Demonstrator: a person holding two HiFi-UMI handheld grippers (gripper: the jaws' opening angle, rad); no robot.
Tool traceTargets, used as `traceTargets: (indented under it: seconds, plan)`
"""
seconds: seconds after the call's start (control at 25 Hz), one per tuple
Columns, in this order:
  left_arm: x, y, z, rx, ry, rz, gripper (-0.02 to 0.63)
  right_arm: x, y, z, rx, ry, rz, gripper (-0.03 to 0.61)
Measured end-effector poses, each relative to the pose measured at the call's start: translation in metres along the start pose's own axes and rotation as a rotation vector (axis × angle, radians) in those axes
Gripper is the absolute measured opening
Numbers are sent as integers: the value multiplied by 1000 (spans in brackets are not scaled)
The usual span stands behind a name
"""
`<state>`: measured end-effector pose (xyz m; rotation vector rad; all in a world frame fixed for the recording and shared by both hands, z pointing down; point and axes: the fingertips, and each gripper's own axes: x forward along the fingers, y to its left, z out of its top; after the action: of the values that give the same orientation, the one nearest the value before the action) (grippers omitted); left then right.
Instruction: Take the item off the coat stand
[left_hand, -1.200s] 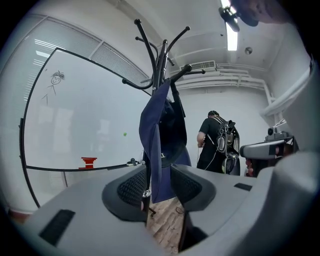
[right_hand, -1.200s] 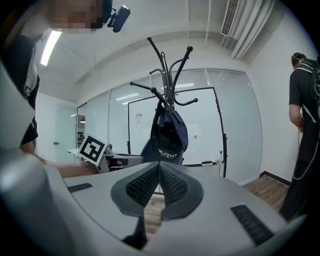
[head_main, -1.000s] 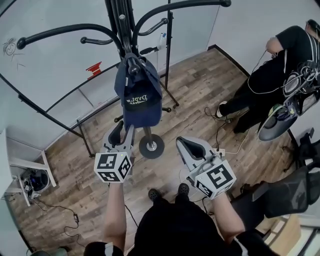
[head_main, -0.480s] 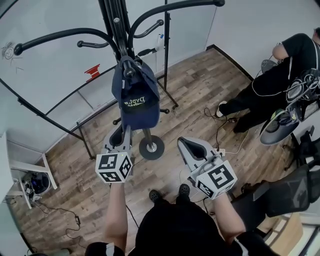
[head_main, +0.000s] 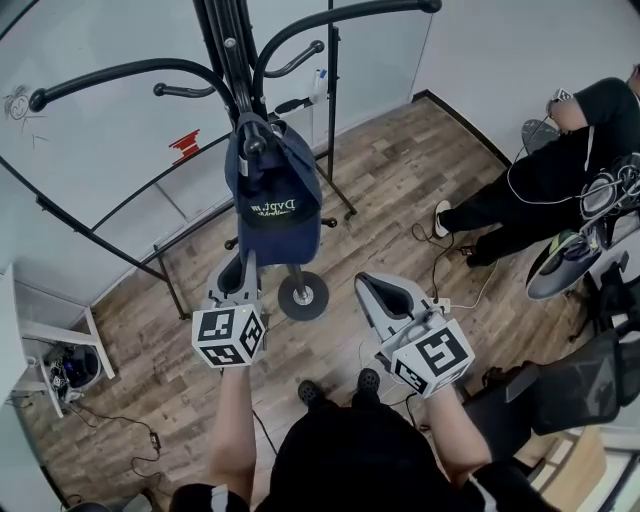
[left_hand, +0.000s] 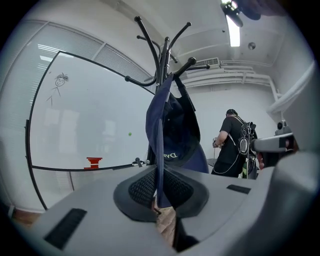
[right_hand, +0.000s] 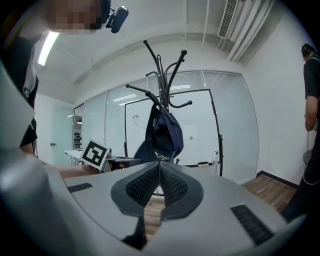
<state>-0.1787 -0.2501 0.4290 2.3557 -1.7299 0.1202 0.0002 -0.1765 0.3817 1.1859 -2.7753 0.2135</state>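
Head view: looking steeply down on a wood-plank floor (head_main: 400, 180), with a whiteboard (head_main: 100, 135) at upper left. Got a black coat stand (head_main: 228, 60) top centre, with a navy cap (head_main: 272, 195) hung on one hook and the round base (head_main: 302, 294) down on the planks. Left gripper (head_main: 246, 262) right under the cap, with jaws just closed in and pinching the brim's lower edge. Right gripper (head_main: 385, 292) lower right of the base, clear of the cap. Person in black (head_main: 560, 170) at the right edge.

Left gripper view: same pinch up close, brim edge-on between the pads. Ceiling strip light (left_hand: 233, 30) upper right.

Right gripper view: jaws pressed together on nothing. Cap hanging dead ahead, glass partition (right_hand: 230, 125) behind.
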Motion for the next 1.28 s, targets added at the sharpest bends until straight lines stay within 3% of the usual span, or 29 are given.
traceTargets:
  seconds: [1.28]
  plan:
    - [-45, -30, 20, 28, -84, 25, 31, -26, 8, 7, 14, -50, 44, 31]
